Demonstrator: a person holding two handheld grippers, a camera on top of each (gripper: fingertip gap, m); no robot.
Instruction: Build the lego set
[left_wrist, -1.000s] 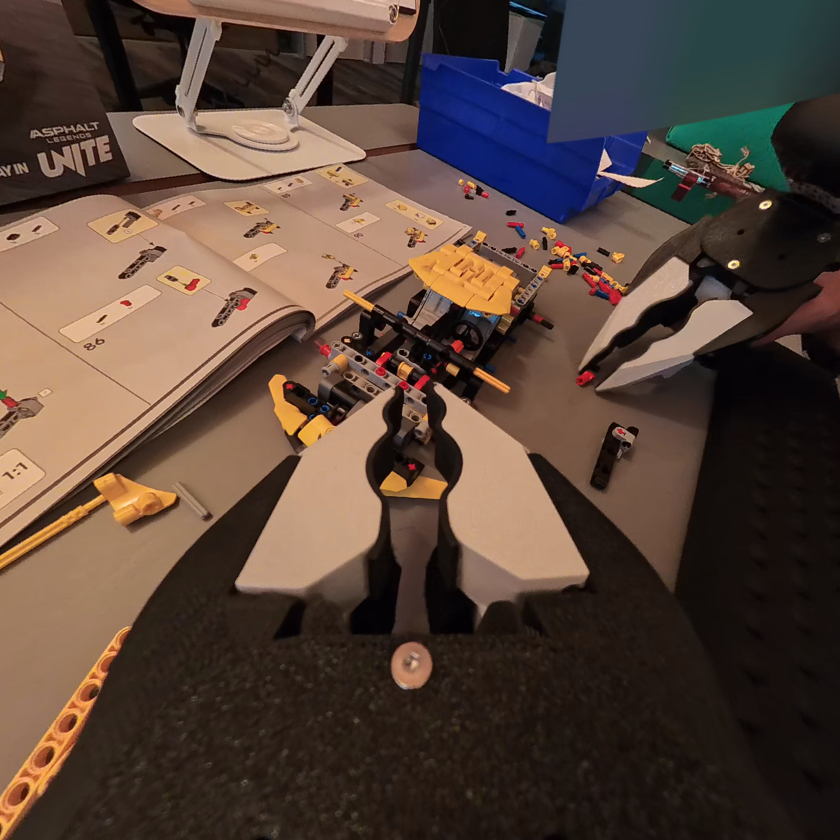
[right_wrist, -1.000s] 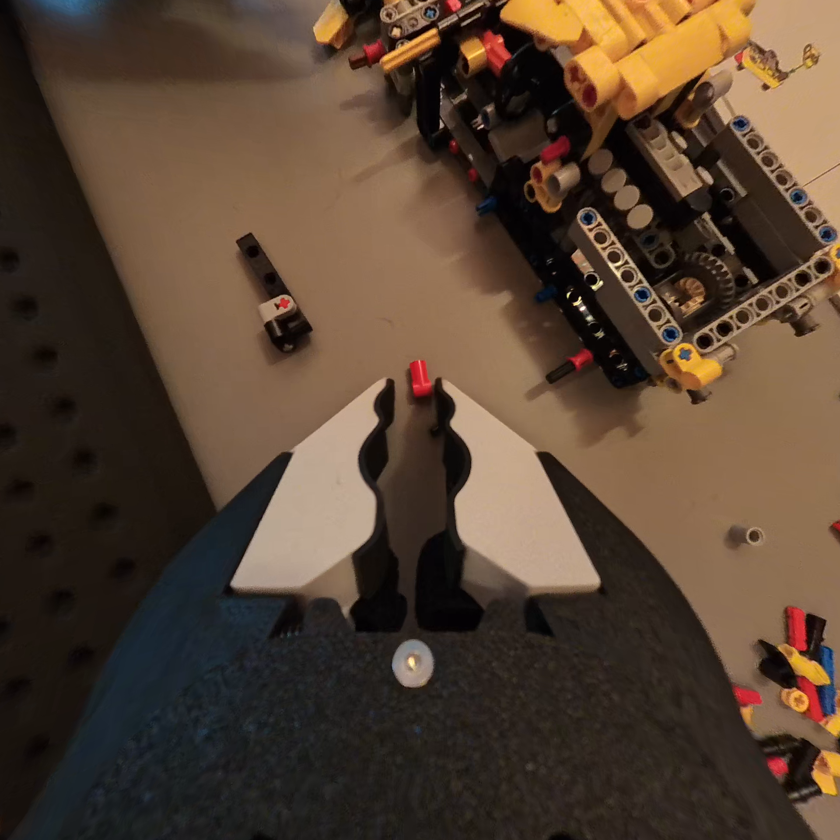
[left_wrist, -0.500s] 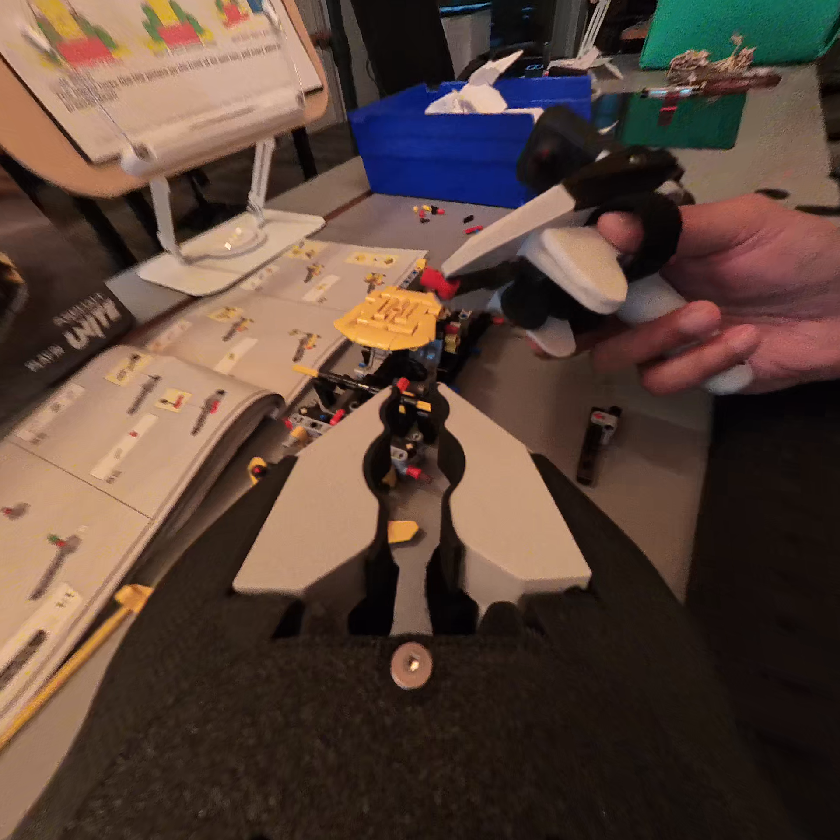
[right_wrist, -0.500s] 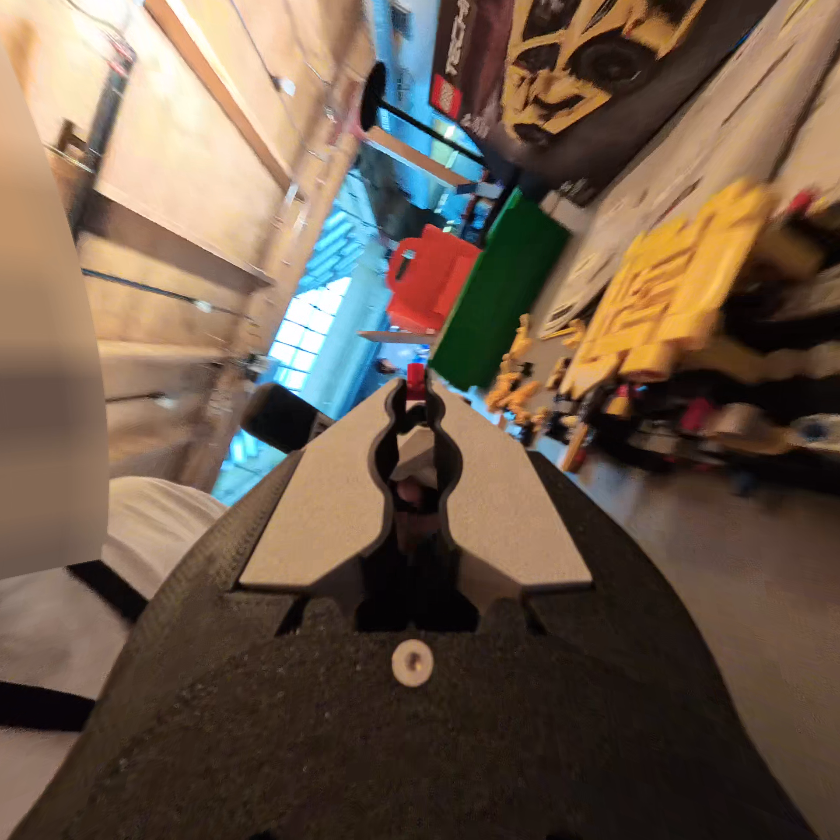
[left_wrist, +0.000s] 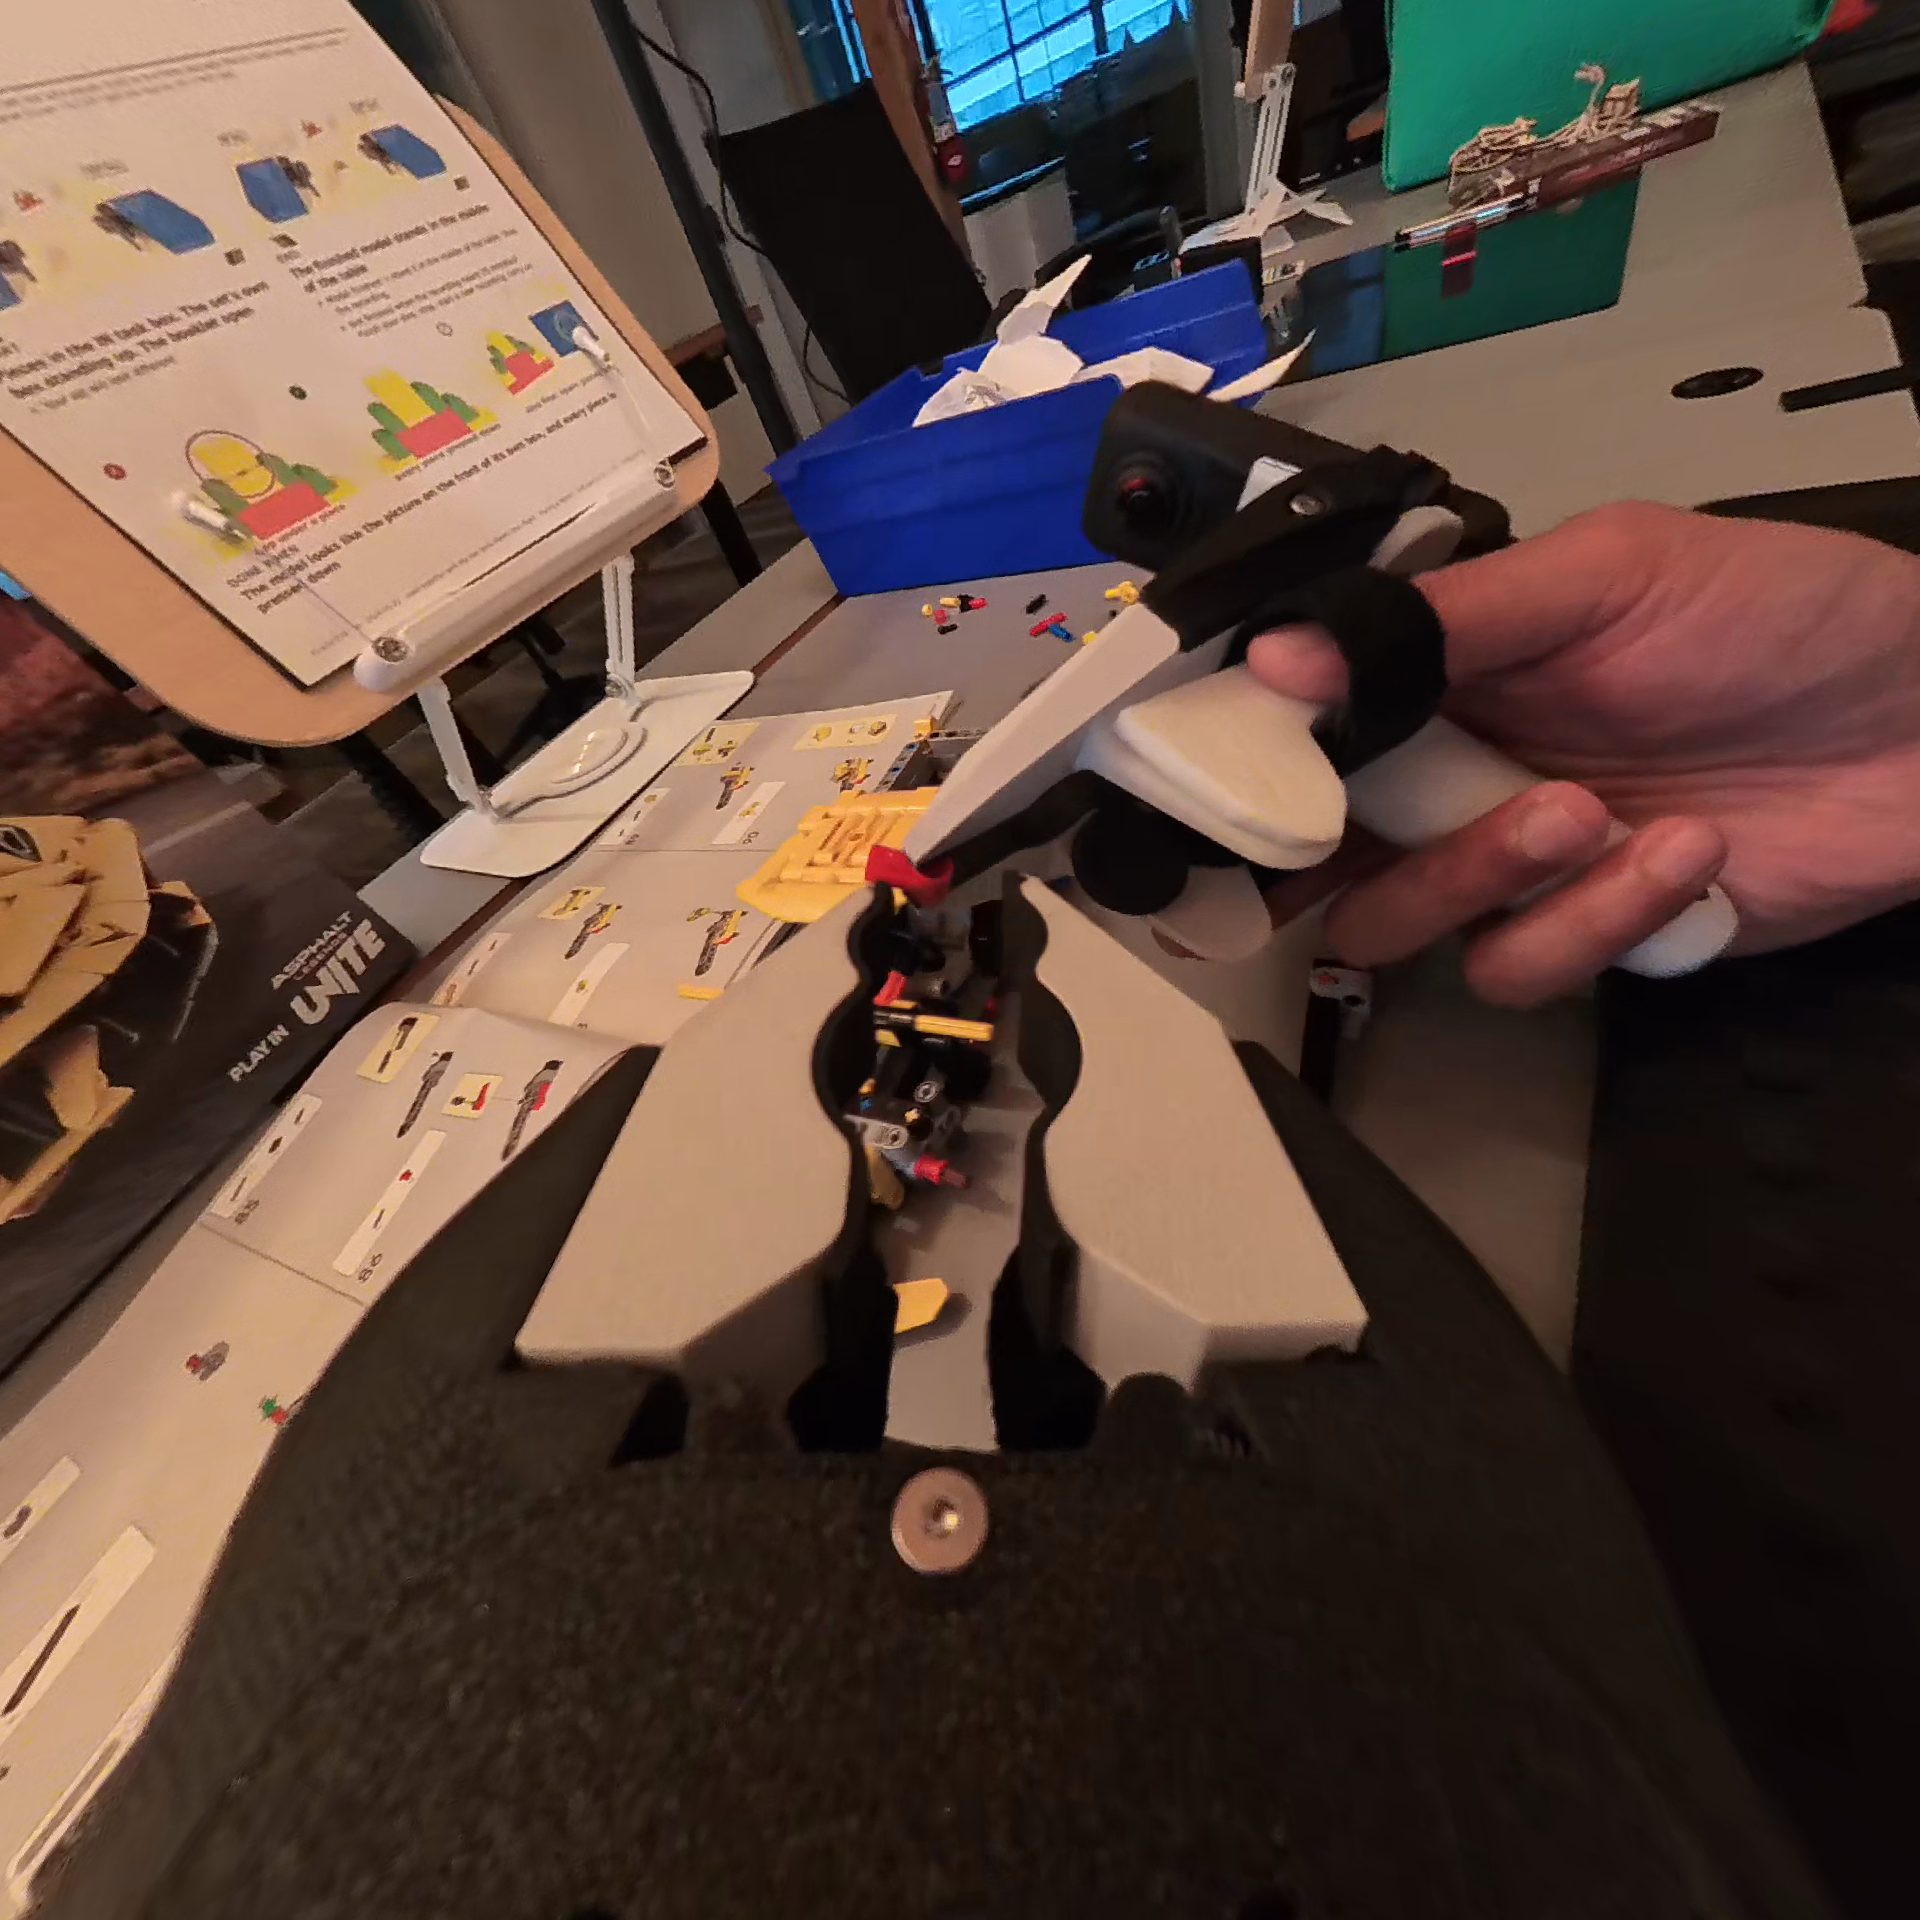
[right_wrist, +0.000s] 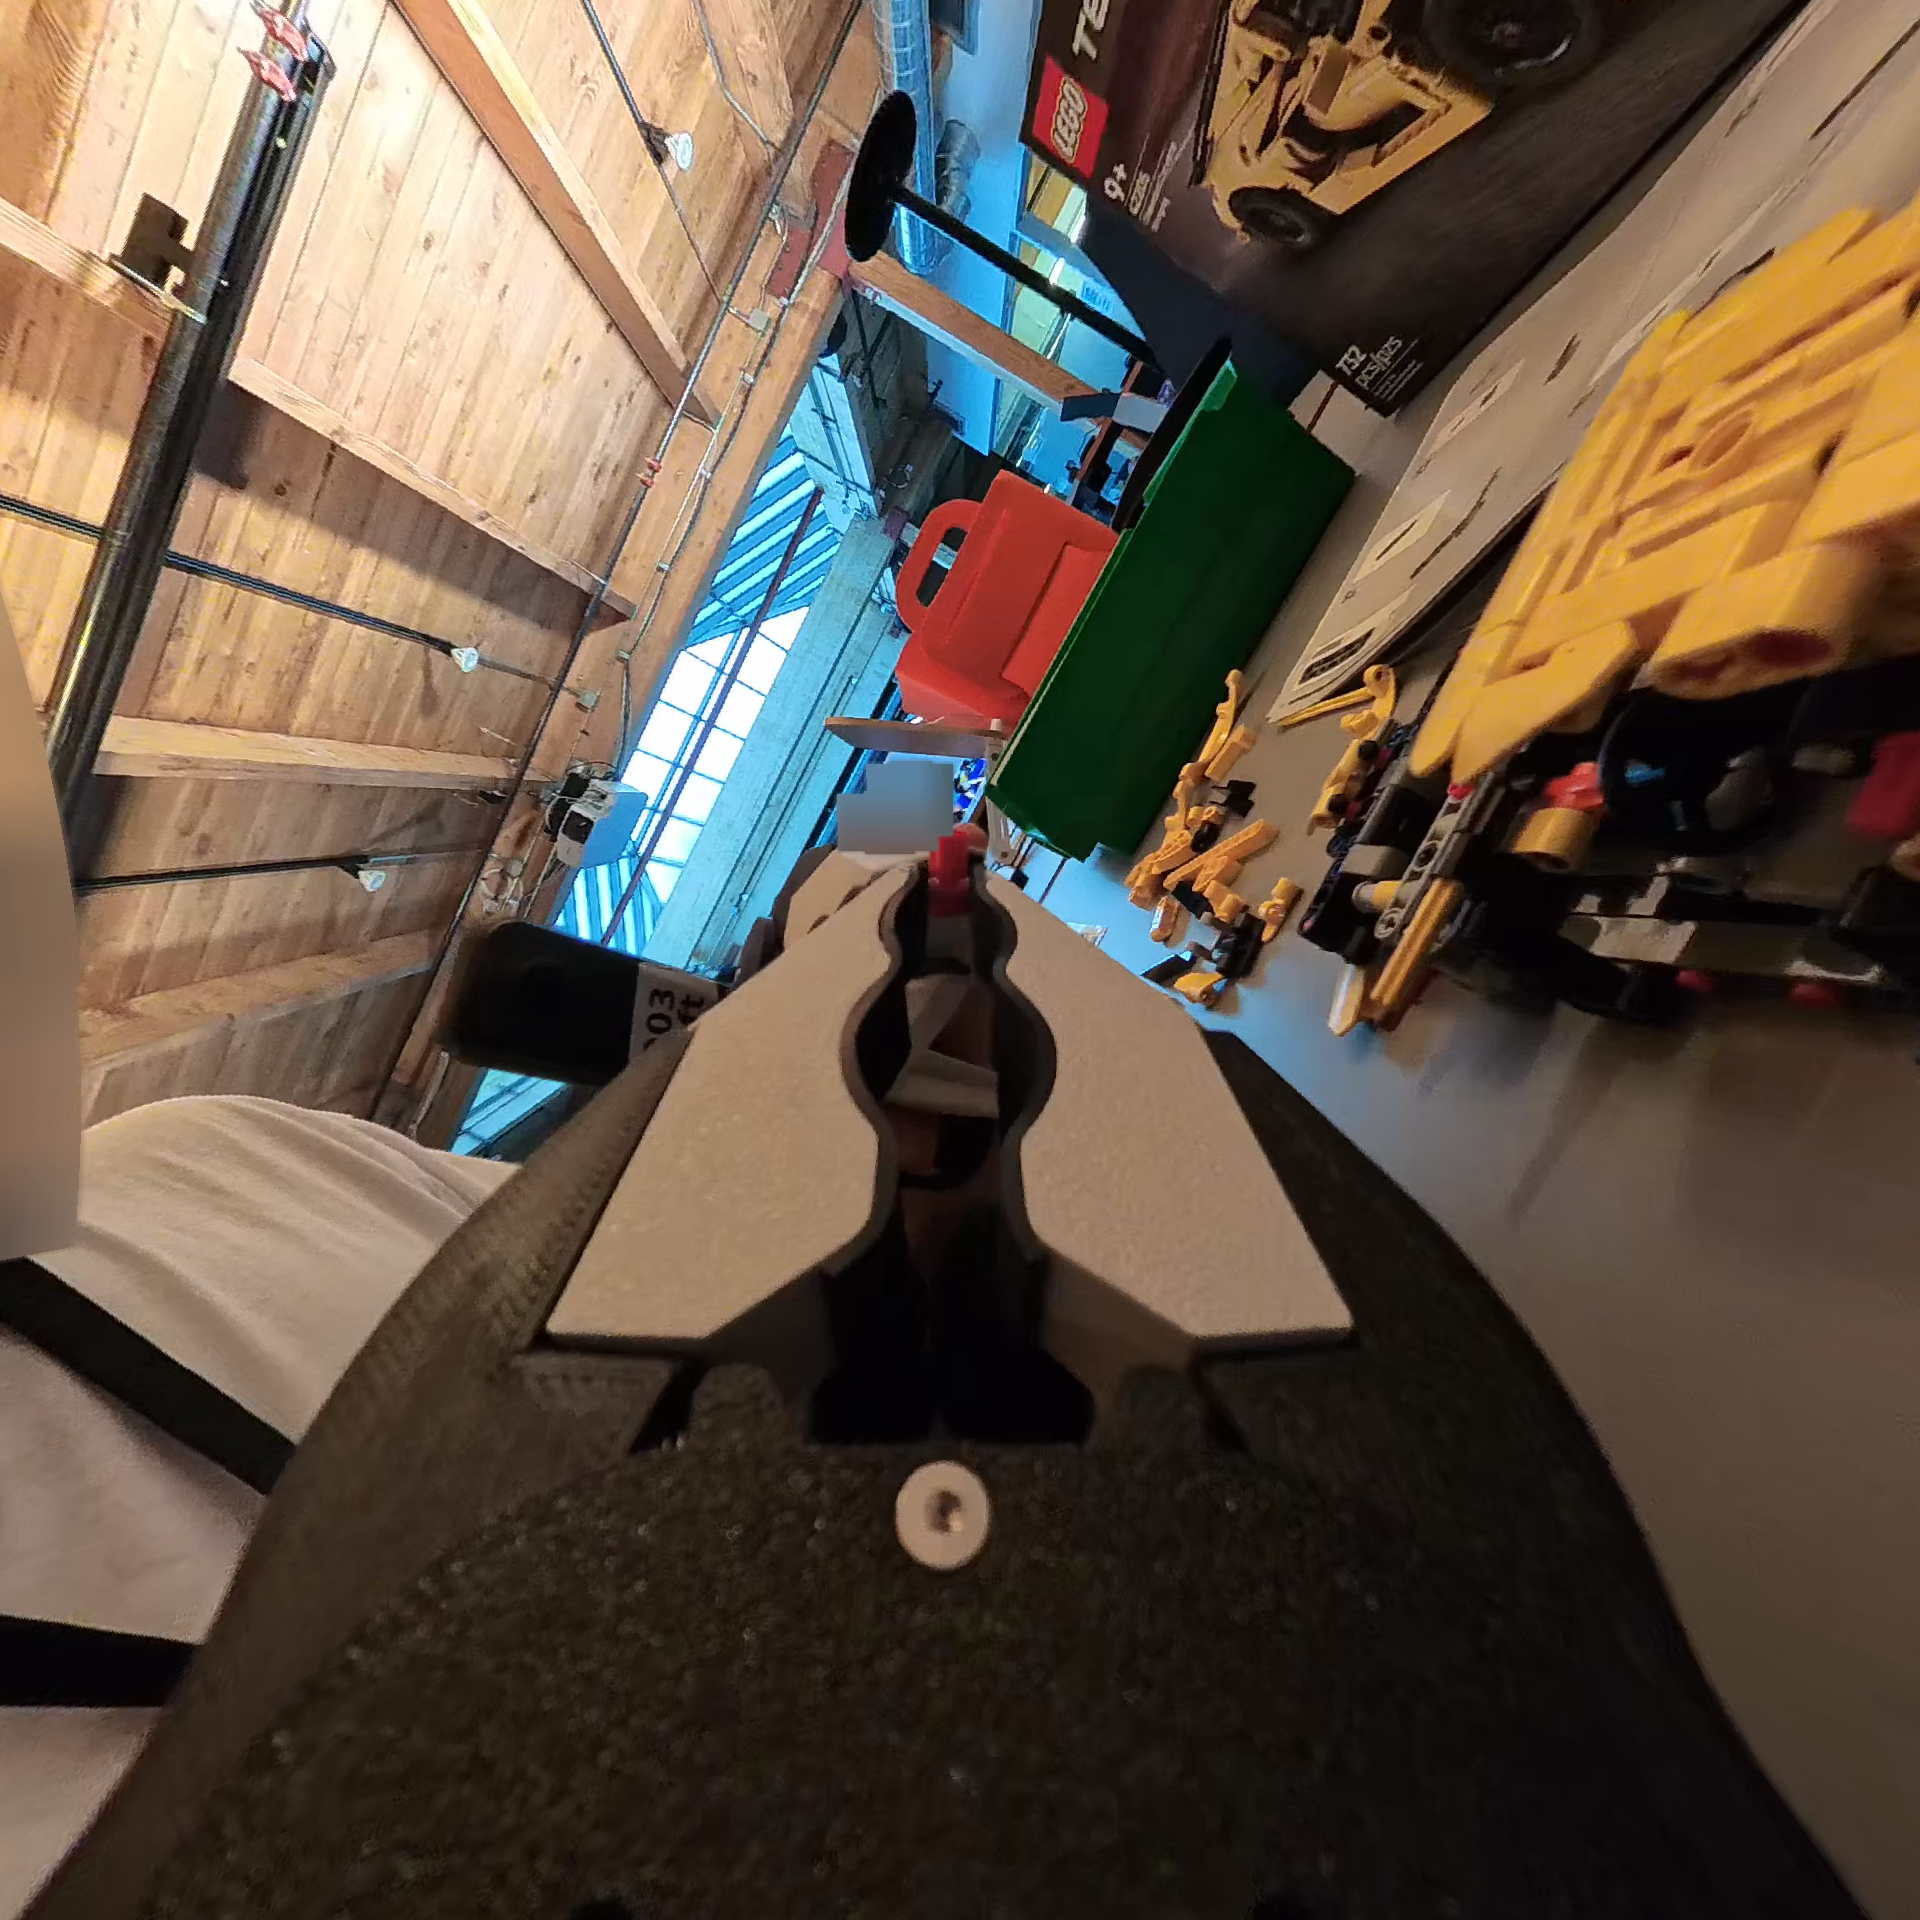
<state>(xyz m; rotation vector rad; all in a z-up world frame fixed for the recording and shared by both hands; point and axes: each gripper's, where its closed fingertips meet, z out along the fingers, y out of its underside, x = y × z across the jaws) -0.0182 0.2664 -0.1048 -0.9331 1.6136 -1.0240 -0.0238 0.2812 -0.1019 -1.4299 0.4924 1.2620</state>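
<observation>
The yellow and black lego car model (left_wrist: 831, 844) stands on the grey table, partly hidden behind my left gripper (left_wrist: 951, 904), which is open and empty above it. My right gripper (left_wrist: 916, 871), held by a hand, is shut on a small red piece (left_wrist: 906, 875). It holds the piece in the air right at my left gripper's left fingertip. In the right wrist view, which is rolled sideways, the red piece (right_wrist: 948, 864) sits pinched at my right gripper's (right_wrist: 948, 885) tips. The model (right_wrist: 1621, 665) lies off to the right.
An open instruction booklet (left_wrist: 582, 997) lies left of the model. A sheet on a stand (left_wrist: 312, 364) and the set's box (left_wrist: 156, 987) are behind it. A blue bin (left_wrist: 997, 488) and loose small pieces (left_wrist: 1039, 618) are at the back. Loose yellow pieces (right_wrist: 1205, 862) lie by a green bin (right_wrist: 1164, 623). My left and right fingertips are right by each other.
My right gripper closed on the red piece on the table, lifted it, rolled sideways and carried it to my left gripper's tips. My left gripper rose and tilted up from the model.
</observation>
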